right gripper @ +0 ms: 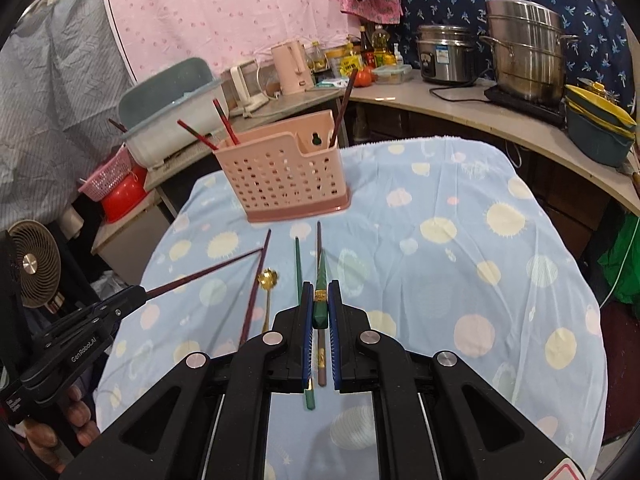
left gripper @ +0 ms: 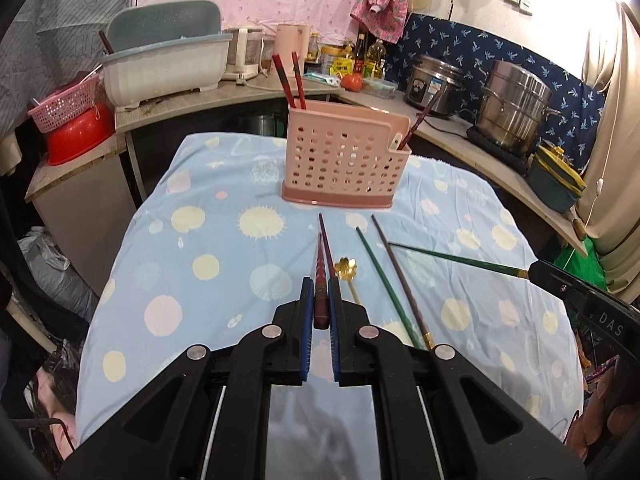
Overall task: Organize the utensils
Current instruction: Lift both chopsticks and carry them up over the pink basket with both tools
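Left hand-held gripper (left gripper: 319,300): clenched on a dark red chopstick (left gripper: 320,280); right hand-held gripper (right gripper: 320,300): clenched on a green chopstick (right gripper: 321,276), both above the worktop (left gripper: 208,240) draped in pale blue dotted cloth. Pink perforated utensil holder (left gripper: 344,160): upright at the far edge, chopsticks inside; gold spoon (left gripper: 347,270) and more chopsticks lie loose before it. Room: cluttered kitchen counter (left gripper: 460,136) behind, steel pots, pink curtain.

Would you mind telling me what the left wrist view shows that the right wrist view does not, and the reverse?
Only the left wrist view shows the left gripper head-on, shut on a dark red chopstick. Only the right wrist view shows a small round fan at the left edge, and the right gripper head-on, shut on a green chopstick. Both show the pink utensil holder with chopsticks in it, the gold spoon and the loose chopsticks on the dotted blue cloth.
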A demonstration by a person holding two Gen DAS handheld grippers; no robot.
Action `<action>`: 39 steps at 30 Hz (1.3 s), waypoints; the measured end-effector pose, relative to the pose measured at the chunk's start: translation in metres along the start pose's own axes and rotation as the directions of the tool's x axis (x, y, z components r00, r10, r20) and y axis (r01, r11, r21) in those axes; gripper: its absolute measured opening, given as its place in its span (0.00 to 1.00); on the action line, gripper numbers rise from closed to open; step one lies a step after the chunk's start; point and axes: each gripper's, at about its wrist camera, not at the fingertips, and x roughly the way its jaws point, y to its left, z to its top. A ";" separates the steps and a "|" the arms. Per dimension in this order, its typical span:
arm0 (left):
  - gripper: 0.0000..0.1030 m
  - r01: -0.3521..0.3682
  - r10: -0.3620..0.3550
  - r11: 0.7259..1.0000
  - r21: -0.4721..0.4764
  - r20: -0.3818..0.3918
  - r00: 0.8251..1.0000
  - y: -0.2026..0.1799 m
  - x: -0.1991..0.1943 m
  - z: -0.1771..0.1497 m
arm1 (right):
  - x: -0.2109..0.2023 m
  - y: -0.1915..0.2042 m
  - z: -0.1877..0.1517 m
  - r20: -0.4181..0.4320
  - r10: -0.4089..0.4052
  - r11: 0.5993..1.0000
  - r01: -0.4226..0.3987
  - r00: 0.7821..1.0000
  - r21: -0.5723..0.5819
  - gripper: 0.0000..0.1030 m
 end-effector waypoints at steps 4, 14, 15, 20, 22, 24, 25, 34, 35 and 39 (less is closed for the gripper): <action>0.07 0.001 -0.001 1.000 0.001 0.031 1.000 -0.001 -0.008 0.014 | -0.007 0.000 0.013 0.025 0.010 1.000 -0.010 1.000 0.011 0.07; 0.07 0.004 -0.006 1.000 0.017 0.086 0.996 -0.008 -0.020 0.046 | -0.024 0.001 0.045 0.095 0.013 1.000 -0.015 0.995 0.016 0.07; 0.07 0.002 -0.003 1.000 0.017 0.093 0.996 -0.008 -0.021 0.049 | -0.025 0.001 0.049 0.103 0.012 1.000 -0.013 0.995 0.016 0.07; 0.07 0.002 -0.004 1.000 0.017 0.123 0.992 -0.008 -0.025 0.068 | -0.030 0.001 0.065 0.133 0.012 1.000 -0.014 0.991 0.017 0.07; 0.07 0.001 -0.004 1.000 0.023 0.141 0.990 -0.010 -0.027 0.077 | -0.032 0.001 0.073 0.148 0.012 1.000 -0.014 0.989 0.015 0.07; 0.07 -0.006 0.001 0.999 0.033 0.157 0.988 -0.011 -0.029 0.087 | -0.034 0.001 0.082 0.165 0.010 1.000 -0.012 0.986 0.011 0.07; 0.07 -0.007 0.001 0.999 0.036 0.163 0.987 -0.011 -0.029 0.092 | -0.035 0.001 0.088 0.175 0.011 1.000 -0.014 0.985 0.011 0.07; 0.07 0.005 -0.020 0.998 0.060 0.259 0.966 -0.021 -0.035 0.148 | -0.037 0.009 0.146 0.259 0.031 0.999 -0.032 0.966 0.001 0.07; 0.07 0.003 -0.019 0.998 0.061 0.271 0.962 -0.022 -0.035 0.157 | -0.035 0.009 0.152 0.265 0.034 0.999 -0.037 0.964 0.003 0.07; 0.07 0.004 -0.021 0.998 0.055 0.320 0.947 -0.026 -0.037 0.186 | -0.031 0.013 0.183 0.307 0.048 0.998 -0.054 0.951 0.013 0.07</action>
